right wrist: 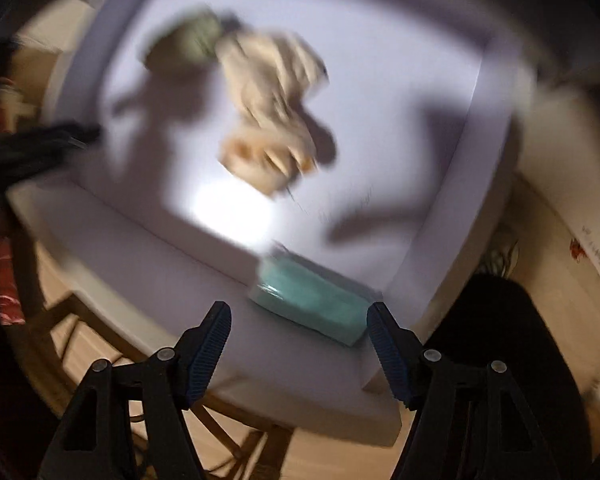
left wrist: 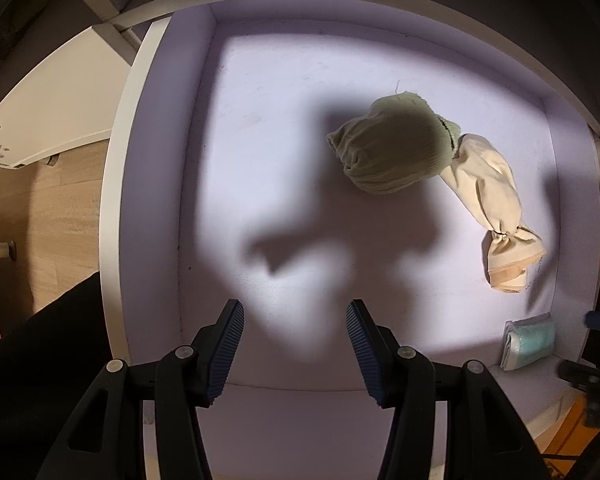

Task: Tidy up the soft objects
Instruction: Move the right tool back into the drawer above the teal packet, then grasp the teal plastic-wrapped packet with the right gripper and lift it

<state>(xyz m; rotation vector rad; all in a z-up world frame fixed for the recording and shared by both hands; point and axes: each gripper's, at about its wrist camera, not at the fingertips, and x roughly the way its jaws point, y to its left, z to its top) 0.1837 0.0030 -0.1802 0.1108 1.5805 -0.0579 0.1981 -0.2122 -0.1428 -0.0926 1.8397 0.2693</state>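
Three soft things lay in the white drawer (left wrist: 140, 200): a green rolled bundle (left wrist: 384, 148) touching a beige knotted one (left wrist: 488, 200) toward the back, and a teal folded cloth (left wrist: 530, 340) in the near right corner. By my reading, sorting was partly done. Left gripper (left wrist: 296, 344) hung spread and empty over bare floor; right gripper (right wrist: 300, 340), jaws apart, held nothing above the teal cloth. No readable writing anywhere.

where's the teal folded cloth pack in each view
Left wrist: teal folded cloth pack at lower right, in the corner of the white drawer.
Right wrist: same pack low centre, just ahead of the tongs.
Shared landmark: the cream knotted sock roll.
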